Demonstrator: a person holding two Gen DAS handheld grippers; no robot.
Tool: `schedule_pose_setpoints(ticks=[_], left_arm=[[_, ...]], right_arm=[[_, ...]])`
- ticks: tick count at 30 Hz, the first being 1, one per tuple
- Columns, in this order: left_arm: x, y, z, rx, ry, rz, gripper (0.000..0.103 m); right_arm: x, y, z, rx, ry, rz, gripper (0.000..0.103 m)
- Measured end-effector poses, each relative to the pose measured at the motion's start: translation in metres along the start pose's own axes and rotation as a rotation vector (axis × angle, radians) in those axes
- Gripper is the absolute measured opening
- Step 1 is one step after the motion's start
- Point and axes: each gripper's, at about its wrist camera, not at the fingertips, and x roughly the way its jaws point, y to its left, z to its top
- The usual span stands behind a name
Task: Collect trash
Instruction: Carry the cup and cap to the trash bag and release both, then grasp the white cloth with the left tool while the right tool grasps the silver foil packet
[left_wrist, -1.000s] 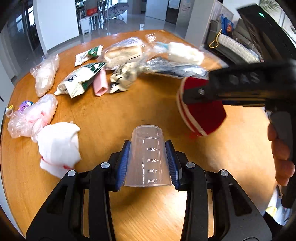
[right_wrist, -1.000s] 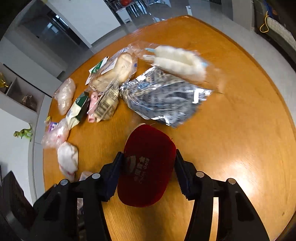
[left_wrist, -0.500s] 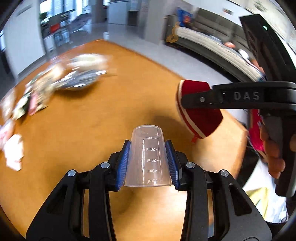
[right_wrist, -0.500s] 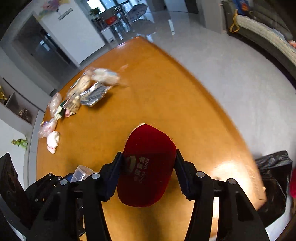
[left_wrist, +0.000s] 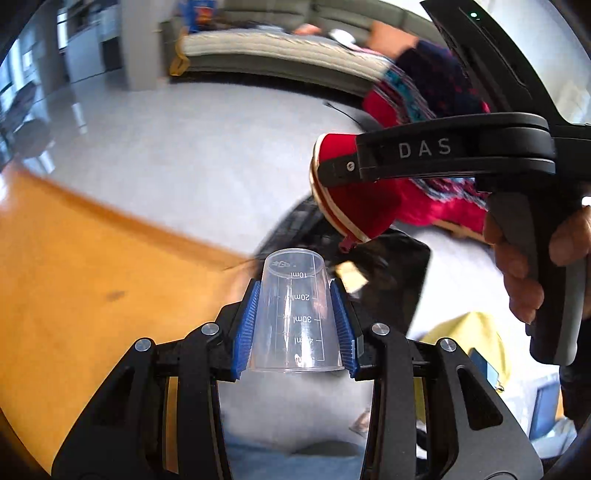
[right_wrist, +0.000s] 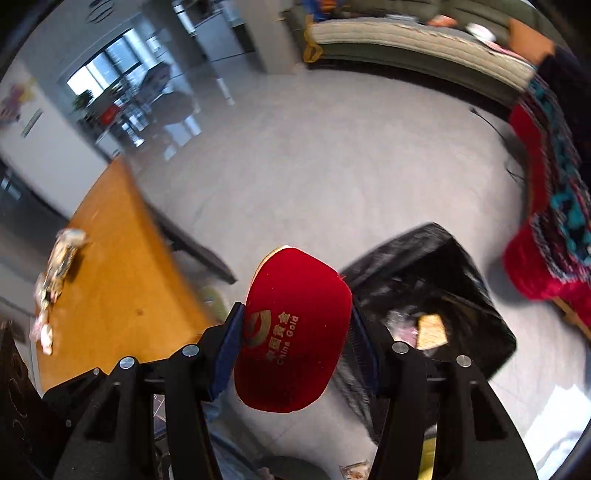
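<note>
My left gripper (left_wrist: 295, 314) is shut on a clear plastic measuring cup (left_wrist: 293, 314), held upside down past the table edge. My right gripper (right_wrist: 295, 332) is shut on a red velvet case (right_wrist: 295, 328) with gold lettering; it also shows in the left wrist view (left_wrist: 354, 206), up and to the right of the cup. A black trash bag (right_wrist: 436, 284) stands open on the floor just right of the red case, with some wrappers inside. In the left wrist view the bag (left_wrist: 391, 266) lies beyond the cup.
The orange wooden table (right_wrist: 122, 291) is at the left, with several wrappers (right_wrist: 55, 266) left on its far part. Grey floor stretches ahead. A sofa (right_wrist: 406, 40) runs along the back. A red patterned blanket (right_wrist: 546, 236) hangs at the right.
Both grippers have swung right, away from the table and its trash pile, out over the floor and the black bag. Each keeps hold of its item.
</note>
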Motion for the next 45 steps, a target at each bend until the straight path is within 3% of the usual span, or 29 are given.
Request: schedule_pose_setpoints(ticks=[7,8,9,10,12,17,23,30,37,45], left_arm=[[0.067,-0.057,0.024,0.084,0.095,-0.031,0.039],[0.073,-0.064,0.028,0.09,0.102,-0.038,0.045],[0.079,-0.068,0.031,0.097,0.114,-0.039,0.082],[0.083,-0.073,0.035,0.104,0.114,-0.015,0.097],[0.083,-0.076,0.035,0.129,0.083,0.005,0.097],[0.082,-0.079,0.034,0.159,0.07,0.03,0.097],[0.073,-0.056,0.032,0.11,0.064,0.05,0.097],[0.036,-0.018,0.019,0.036,0.009,0.088,0.097],[-0.021,0.041,-0.009,-0.094,-0.052,0.174,0.097],[-0.094,0.14,-0.072,-0.337,-0.104,0.375,0.097]], right_arm=[[0.0,-0.099,-0.009,0.185,-0.013,-0.113,0.06],[0.002,-0.109,-0.008,0.199,-0.006,-0.139,0.064],[0.004,-0.12,-0.006,0.208,0.004,-0.169,0.07],[0.005,-0.128,-0.004,0.22,0.013,-0.207,0.074],[0.004,-0.145,-0.003,0.254,0.004,-0.248,0.076],[-0.002,-0.157,-0.006,0.284,-0.002,-0.227,0.076],[-0.009,-0.133,0.0,0.246,-0.018,-0.197,0.076],[-0.025,-0.078,0.005,0.134,-0.04,-0.147,0.076],[-0.035,0.015,0.007,-0.043,-0.055,-0.041,0.076],[-0.012,0.149,0.001,-0.29,0.007,0.101,0.076]])
